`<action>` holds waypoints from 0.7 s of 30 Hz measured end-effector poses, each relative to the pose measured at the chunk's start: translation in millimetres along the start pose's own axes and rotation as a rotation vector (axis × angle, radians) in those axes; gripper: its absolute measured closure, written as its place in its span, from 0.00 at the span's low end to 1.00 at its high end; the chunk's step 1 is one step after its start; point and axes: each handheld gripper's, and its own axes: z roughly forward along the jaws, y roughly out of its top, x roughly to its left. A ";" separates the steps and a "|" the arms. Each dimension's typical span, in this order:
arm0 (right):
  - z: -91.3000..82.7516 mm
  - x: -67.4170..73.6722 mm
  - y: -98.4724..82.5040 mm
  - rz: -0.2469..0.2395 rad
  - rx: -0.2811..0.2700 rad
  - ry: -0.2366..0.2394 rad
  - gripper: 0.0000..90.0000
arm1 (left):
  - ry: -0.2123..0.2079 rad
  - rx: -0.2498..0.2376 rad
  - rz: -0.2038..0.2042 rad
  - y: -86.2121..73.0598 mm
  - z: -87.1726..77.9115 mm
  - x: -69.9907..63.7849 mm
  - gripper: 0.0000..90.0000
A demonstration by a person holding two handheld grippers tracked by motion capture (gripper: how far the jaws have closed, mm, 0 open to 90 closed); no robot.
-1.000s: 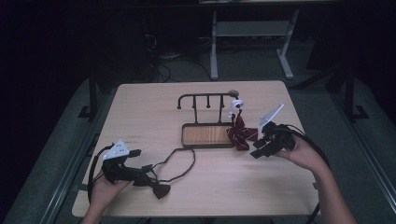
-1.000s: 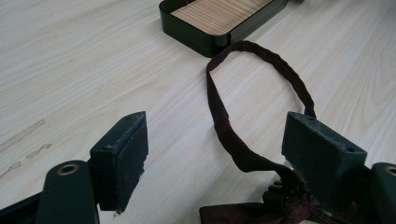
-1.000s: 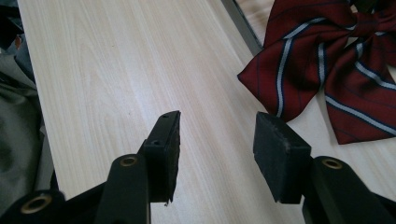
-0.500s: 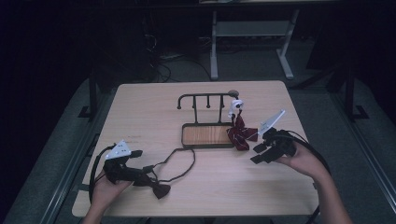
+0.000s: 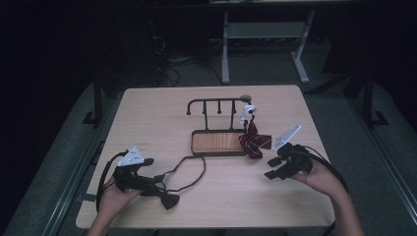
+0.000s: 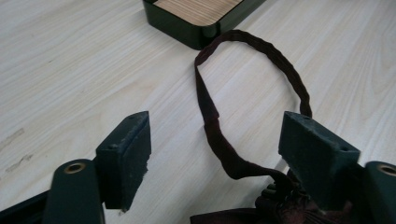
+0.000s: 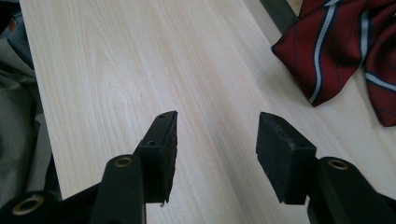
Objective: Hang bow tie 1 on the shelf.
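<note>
While both grippers' fingers gape empty, the rack (image 5: pixel 219 129) stands between the bow ties.

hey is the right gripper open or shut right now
Open. In the right gripper view the right gripper shows its two jaws standing apart over bare table, nothing between them; the striped red bow tie lies beyond, untouched.

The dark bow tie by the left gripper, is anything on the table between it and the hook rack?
Nothing visible blocks the way. The dark bow tie lies at the open left gripper, its strap loop reaching almost to the rack's wooden base. Only bare table lies between. The striped bow tie sits at the rack's right end.
</note>
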 end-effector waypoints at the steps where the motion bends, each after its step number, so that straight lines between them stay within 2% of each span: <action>1: 0.0 0.0 0.0 0.000 0.000 0.000 0.53 | 0.000 0.000 0.000 0.0 0.0 0.0 0.30; 5: 3.8 3.5 -3.0 0.004 0.005 0.001 0.52 | -0.028 0.003 0.014 8.2 0.8 0.2 0.34; 9: 6.4 5.6 -6.8 0.001 -0.003 -0.002 0.52 | -0.046 0.051 0.033 15.9 6.3 3.2 0.39; 14: 5.5 7.7 -9.6 0.006 -0.019 -0.006 0.50 | -0.075 0.079 0.042 22.9 10.7 3.7 0.43; 15: 6.1 7.1 -10.1 -0.007 -0.021 -0.007 0.50 | -0.074 0.084 0.046 24.7 12.0 3.9 0.44; 19: 6.2 7.8 -10.6 -0.002 -0.012 -0.010 0.50 | -0.089 0.104 0.054 32.8 16.7 5.3 0.46; 21: 5.2 8.4 -11.2 0.000 -0.015 -0.009 0.50 | -0.094 0.133 0.067 39.3 21.6 6.2 0.47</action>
